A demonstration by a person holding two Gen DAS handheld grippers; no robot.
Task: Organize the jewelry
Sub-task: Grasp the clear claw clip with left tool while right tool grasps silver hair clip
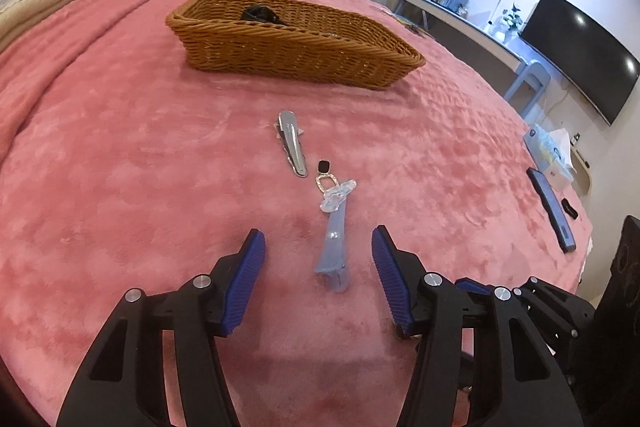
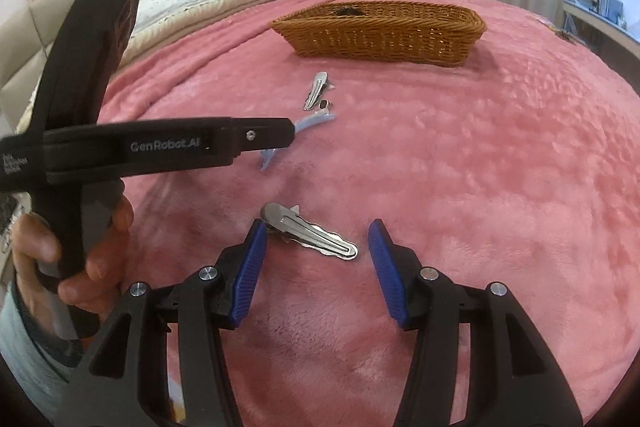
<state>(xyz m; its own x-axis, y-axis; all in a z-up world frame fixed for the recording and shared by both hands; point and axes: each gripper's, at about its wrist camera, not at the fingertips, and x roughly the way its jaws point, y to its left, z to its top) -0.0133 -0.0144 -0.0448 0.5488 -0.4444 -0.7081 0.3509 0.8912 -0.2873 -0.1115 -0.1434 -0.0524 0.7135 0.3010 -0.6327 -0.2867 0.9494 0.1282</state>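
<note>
Leftmost in the left wrist view, pink blanket spread over the bed, carrying everything else. Farther back and toward the middle, wicker basket resting on that blanket, with a dark item lying inside near its far end. Nearer, far silver clip lying flat, well apart from the basket. Just right of its near tip, small earring with a black stone, touching or almost touching the decorated end of the blue clip. Spread wide around that blue clip, left gripper, holding nothing, both blue pads apart from the clip lying lengthwise between them. At the right edge of the bed, slim dark device, well apart from the jewelry. Over in the right wrist view, left hand wrapped around the left gripper's handle at the left side, the black body reaching across and hiding the middle of the blue clip. Right of that, near silver clip lying slantwise on the blanket between the pads of the right gripper, likewise spread wide and gripping nothing. Left pad just beside the clip's rounded end; cannot tell whether touching. Right pad clearly apart from the clip's tip.
</note>
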